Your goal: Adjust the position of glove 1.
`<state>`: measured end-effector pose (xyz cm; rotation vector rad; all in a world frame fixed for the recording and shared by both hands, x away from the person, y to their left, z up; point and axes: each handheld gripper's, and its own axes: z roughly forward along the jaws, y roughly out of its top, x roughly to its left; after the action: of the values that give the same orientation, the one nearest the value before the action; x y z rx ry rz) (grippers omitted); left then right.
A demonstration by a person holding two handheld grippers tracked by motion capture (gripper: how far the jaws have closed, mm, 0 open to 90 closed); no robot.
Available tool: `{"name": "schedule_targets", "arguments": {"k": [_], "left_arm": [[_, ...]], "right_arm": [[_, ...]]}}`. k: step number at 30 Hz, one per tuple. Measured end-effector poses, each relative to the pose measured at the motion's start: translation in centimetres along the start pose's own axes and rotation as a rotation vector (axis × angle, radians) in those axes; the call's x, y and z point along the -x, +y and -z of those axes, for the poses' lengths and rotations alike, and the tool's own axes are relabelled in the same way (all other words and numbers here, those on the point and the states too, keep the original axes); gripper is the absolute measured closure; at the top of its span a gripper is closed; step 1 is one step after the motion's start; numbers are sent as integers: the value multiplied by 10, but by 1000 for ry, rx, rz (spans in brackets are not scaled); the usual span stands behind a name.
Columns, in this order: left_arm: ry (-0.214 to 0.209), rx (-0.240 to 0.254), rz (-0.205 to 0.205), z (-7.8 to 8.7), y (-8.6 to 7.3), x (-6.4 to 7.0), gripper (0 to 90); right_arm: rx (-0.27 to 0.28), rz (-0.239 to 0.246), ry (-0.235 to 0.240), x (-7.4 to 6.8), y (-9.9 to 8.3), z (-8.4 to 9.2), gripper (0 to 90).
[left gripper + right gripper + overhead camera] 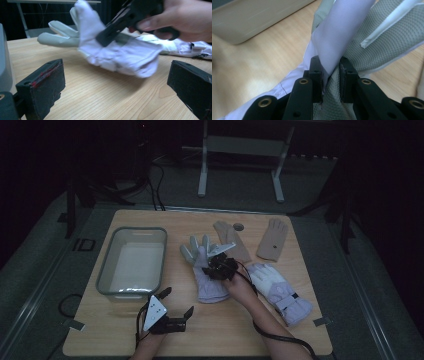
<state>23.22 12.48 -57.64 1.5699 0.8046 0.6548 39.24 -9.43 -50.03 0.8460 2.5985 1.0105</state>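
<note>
Looking from the high view first: right gripper (220,266) sits mid-table on the lavender glove (206,270), w/ the hand right behind it. Glove lies on the wooden table (235,330) between the grey bin (132,261) and its pair, the second lavender glove (280,290). Two tan gloves (272,239) lie further back, apart from the action. Left gripper (175,312) rests near the front edge, jaws spread, nothing in them.

Left gripper view: its own black pads (41,88) stand wide apart w/ bare wood between. Beyond them the lavender glove (120,53) is partly off the table: cuff end sags and folds, grey fingers (58,37) droop toward the surface. Right gripper (110,37) bites it around the palm.

Right gripper view: jaws clamped on a pinched fold of the lavender glove (342,32), cloth bunched tight between the pads, textured grey palm side (382,40) fanning out right.

Judgement: soft, light, padded fabric, prob winter type. No fragility, low slip risk since the mesh palm looks grippy. But it's floppy, so anything outside the pinch will hang and swing. A mid-palm fold hold seems decent; cuff hem would be a firmer, thicker bite. Avoid single fingertips, they'd likely stretch and slide.
</note>
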Motion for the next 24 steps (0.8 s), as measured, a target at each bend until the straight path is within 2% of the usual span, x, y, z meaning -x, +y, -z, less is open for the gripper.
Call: {"name": "schedule_targets", "arguments": {"k": [3,4,6,7,9,10,13,14,16,20,21,24], "left_arm": [[1,-2,-1,0,0,0,19],[1,-2,-2,0,0,0,19],[3,-2,-1,0,0,0,19],[2,-3,-2,0,0,0,19],[3,-3,-3,0,0,0,19],[3,-3,-4,0,0,1,19],[3,-4,-6,0,0,1,19],[4,-4,-6,0,0,1,19],[4,-3,-6,0,0,1,19],[1,-4,-8,0,0,1,19],[1,-3,-8,0,0,1,19],[-1,-4,-8,0,0,1,19]], "right_arm": [[14,-6,4,-2,-8,14,756],[16,-24,6,-3,-11,18,756],[19,-48,-15,-6,-17,24,755],[29,-78,-15,-9,-21,27,755],[27,-77,-41,-15,-26,29,756],[27,-91,-60,-17,-29,28,755],[23,-184,-92,-18,-38,22,755],[20,-200,-103,-20,-40,20,755],[24,-201,-124,-25,-43,15,754],[4,-181,-123,-32,-49,3,720],[-5,-187,-128,-31,-52,-2,682],[17,-228,-130,-30,-59,-7,596]]}}
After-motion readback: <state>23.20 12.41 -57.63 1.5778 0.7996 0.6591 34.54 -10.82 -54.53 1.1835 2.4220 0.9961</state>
